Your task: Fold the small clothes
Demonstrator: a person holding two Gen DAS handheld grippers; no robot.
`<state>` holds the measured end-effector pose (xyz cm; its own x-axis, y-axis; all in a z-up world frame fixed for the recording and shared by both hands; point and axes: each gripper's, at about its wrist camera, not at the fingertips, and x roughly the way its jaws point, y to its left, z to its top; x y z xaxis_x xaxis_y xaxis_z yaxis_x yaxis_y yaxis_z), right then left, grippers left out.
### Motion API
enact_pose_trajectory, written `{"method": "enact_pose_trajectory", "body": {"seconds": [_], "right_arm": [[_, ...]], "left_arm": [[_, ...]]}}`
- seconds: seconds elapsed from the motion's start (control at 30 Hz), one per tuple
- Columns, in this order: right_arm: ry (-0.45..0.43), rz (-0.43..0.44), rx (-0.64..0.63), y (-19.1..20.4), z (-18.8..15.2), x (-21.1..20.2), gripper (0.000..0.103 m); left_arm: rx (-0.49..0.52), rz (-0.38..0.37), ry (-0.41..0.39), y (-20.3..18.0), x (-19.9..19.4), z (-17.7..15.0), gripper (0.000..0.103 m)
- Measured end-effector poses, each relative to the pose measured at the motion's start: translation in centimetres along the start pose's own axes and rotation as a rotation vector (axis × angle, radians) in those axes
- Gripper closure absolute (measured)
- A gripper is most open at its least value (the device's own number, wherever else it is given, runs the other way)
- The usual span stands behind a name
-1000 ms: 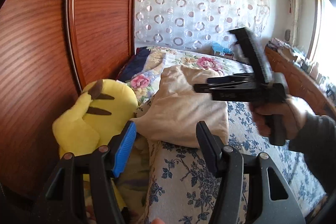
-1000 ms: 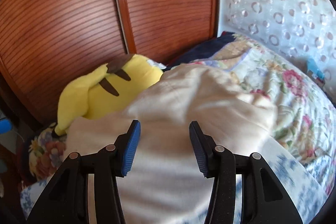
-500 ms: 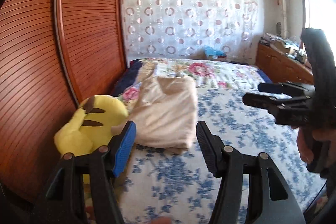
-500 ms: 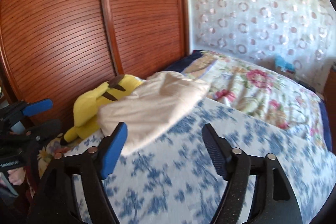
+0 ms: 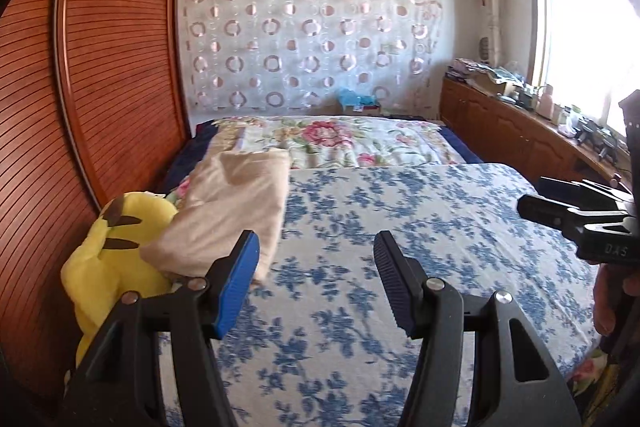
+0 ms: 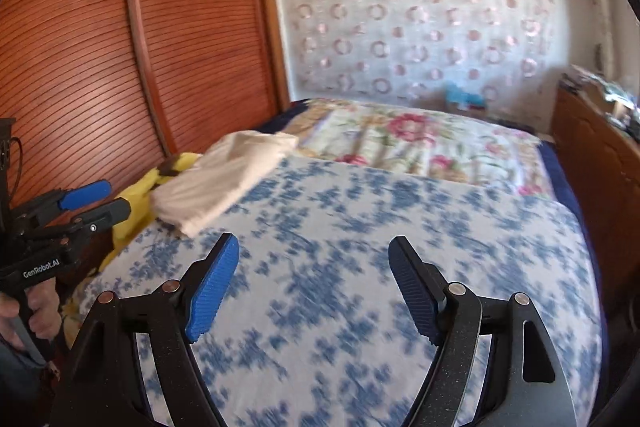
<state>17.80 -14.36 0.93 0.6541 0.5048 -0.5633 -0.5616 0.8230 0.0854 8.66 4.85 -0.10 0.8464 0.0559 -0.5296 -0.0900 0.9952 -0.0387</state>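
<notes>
I am over a bed (image 5: 400, 227) spread with a soft blue-flowered sheet (image 6: 360, 247), a rose-patterned quilt (image 5: 340, 143) beyond it, ribbed wooden doors (image 5: 120, 67) to the left and a circle-print curtain (image 5: 304, 39) behind. The folded cloth (image 5: 236, 207), cream and limp, lies at the bed's left edge against a yellow plush toy (image 5: 108, 255), its long side running away towards the quilt. My left tool (image 5: 316, 263) and right tool (image 6: 314, 269) both gape, holding nothing.
</notes>
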Motion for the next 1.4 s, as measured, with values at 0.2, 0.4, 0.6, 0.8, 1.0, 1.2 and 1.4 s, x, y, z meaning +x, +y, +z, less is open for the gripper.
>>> {"method": "enact_pose_trajectory", "body": {"seconds": [0.2,0.4,0.6,0.8,1.0,1.2,1.4], "right_arm": [[-0.046,-0.070,0.052,-1.3,-1.2,-4.8,0.017],[-0.122,-0.138,0.062,-1.6,-0.9,-9.2,0.016],[-0.192,-0.200,0.071,-1.5,-0.3,-12.3,0.016],[-0.249,-0.247,0.095,-1.8,-0.6,-14.2,0.016],[-0.266,-0.261,0.105,-2.4,-0.8,-14.5,0.016],[-0.265,-0.265,0.104,-2.5,-1.0,-14.5,0.016],[-0.266,-0.262,0.104,-2.4,-1.0,-14.5,0.016]], "left_arm": [[0.023,-0.021,-0.013,-2.4,-1.7,0.8,0.044],[0.039,-0.029,-0.051,-4.0,-3.9,2.7,0.044],[0.055,-0.039,-0.093,-5.4,-6.0,4.2,0.044],[0.067,-0.048,-0.114,-6.1,-7.1,4.7,0.044],[0.065,-0.050,-0.117,-6.2,-7.3,4.6,0.044],[0.061,-0.048,-0.114,-6.4,-7.3,4.4,0.044],[0.060,-0.047,-0.114,-6.3,-7.2,4.4,0.044]]}}
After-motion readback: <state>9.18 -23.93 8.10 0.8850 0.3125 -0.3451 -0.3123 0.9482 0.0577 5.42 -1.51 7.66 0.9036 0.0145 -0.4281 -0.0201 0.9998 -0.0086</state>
